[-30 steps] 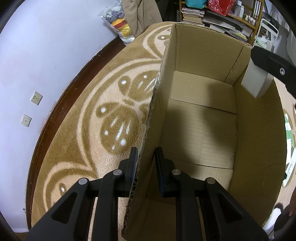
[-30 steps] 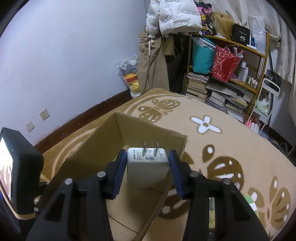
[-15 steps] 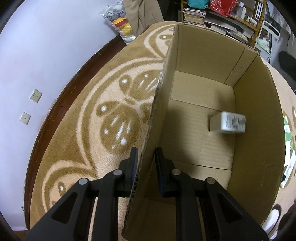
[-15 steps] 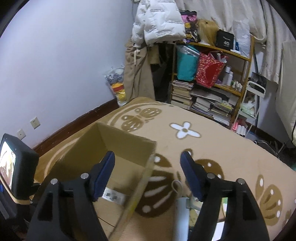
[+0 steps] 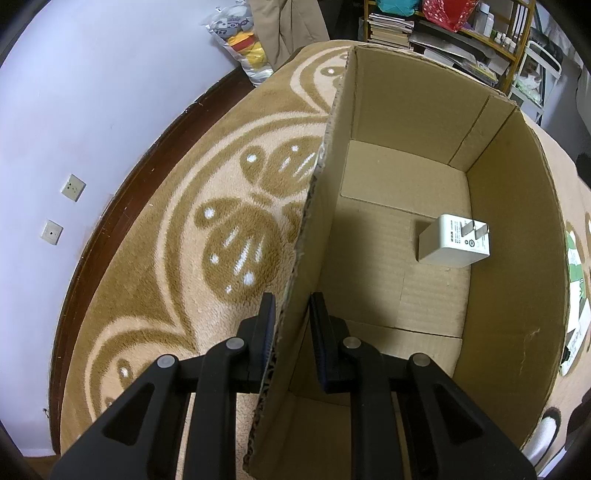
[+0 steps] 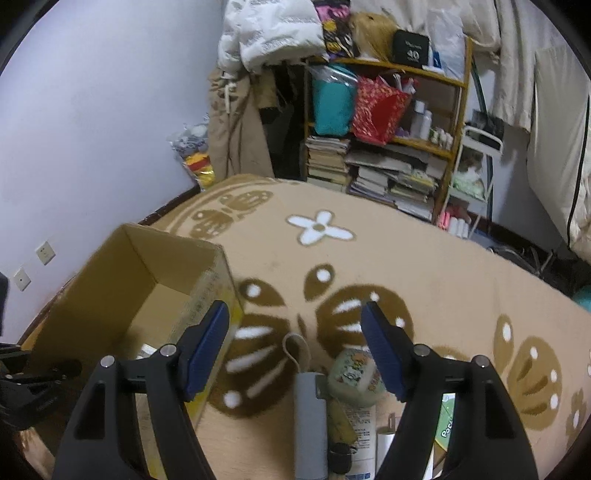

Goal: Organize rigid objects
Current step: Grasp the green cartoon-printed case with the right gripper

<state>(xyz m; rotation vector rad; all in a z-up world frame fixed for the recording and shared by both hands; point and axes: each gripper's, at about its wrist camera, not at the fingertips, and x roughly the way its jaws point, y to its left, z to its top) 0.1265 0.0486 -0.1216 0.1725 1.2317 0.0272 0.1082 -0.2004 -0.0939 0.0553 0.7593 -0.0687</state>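
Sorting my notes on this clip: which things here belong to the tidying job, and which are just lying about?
Job: cardboard box, white charger in it, grey cylinder, round green case, left gripper, right gripper.
Lying about: bookshelf, white jacket, bagged toys.

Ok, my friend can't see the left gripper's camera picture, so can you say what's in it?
The left gripper pinches one wall of an open cardboard box that sits on a tan patterned rug. A white plug charger lies on the box floor, near the far side wall.
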